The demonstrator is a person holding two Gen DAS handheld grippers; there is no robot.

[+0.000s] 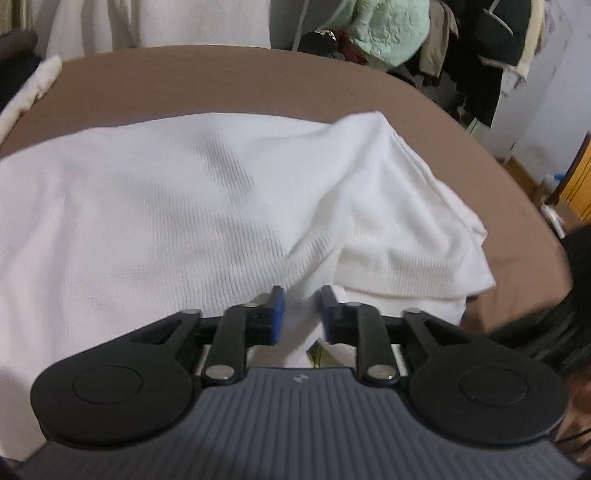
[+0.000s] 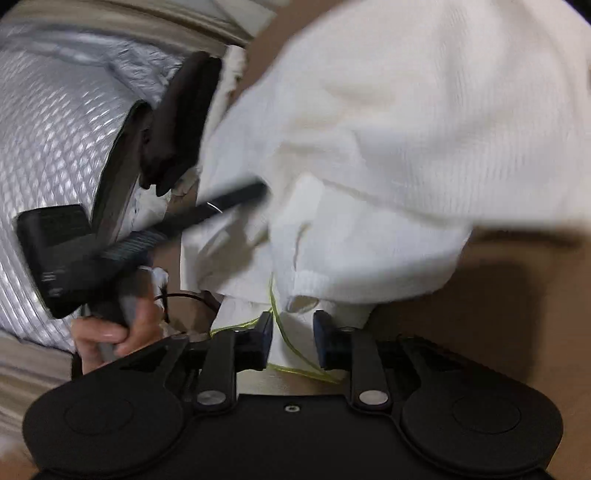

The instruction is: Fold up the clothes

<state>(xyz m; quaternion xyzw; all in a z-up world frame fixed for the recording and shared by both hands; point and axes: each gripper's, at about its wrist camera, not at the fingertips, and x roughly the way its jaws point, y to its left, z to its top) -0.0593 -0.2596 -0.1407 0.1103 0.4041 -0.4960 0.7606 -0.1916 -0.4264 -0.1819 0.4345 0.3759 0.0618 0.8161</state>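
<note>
A white knitted garment [image 1: 177, 206] lies spread over a brown bed surface [image 1: 229, 81]. My left gripper [image 1: 302, 310] is shut on a bunched fold of it, and the cloth rises in a ridge toward the right. In the right wrist view the same white garment [image 2: 406, 147] hangs bunched and lifted. My right gripper [image 2: 293, 338] is shut on its lower edge, where a thin yellow-green thread [image 2: 275, 306] runs. The other hand-held gripper [image 2: 110, 243], held by a hand [image 2: 110, 336], shows at the left.
Piled clothes, among them a pale green quilted jacket [image 1: 388, 29], hang behind the bed at the right. A white cloth [image 1: 29, 88] lies at the bed's left edge. A silver quilted cover [image 2: 55, 129] fills the left of the right wrist view.
</note>
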